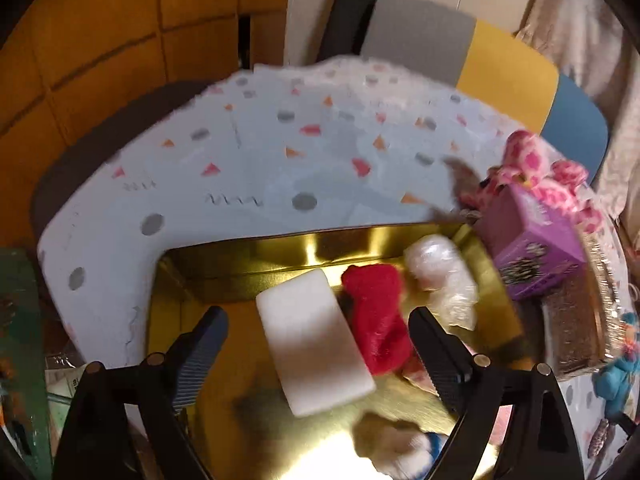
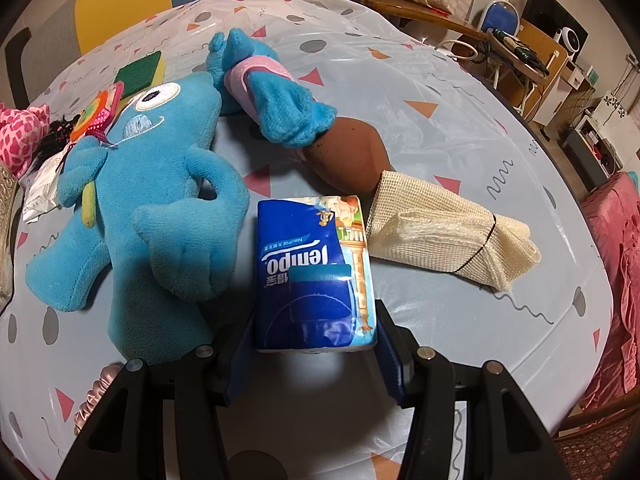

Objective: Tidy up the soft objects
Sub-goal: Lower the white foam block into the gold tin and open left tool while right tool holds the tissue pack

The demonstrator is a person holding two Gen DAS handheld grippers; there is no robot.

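Right gripper (image 2: 316, 350) points down at the table (image 2: 440, 128), jaws closed on the near end of a blue tissue pack (image 2: 312, 272). Left of the pack and touching it lies a blue plush (image 2: 140, 184), face up. Beyond the pack: a brown sponge (image 2: 348, 156), a rolled blue-and-pink cloth (image 2: 272, 92) and a cream mesh roll (image 2: 444, 236) bound by a black band. A green-and-yellow scrub pad (image 2: 140, 70) lies at the far left, near a pink spotted toy (image 2: 20, 136)
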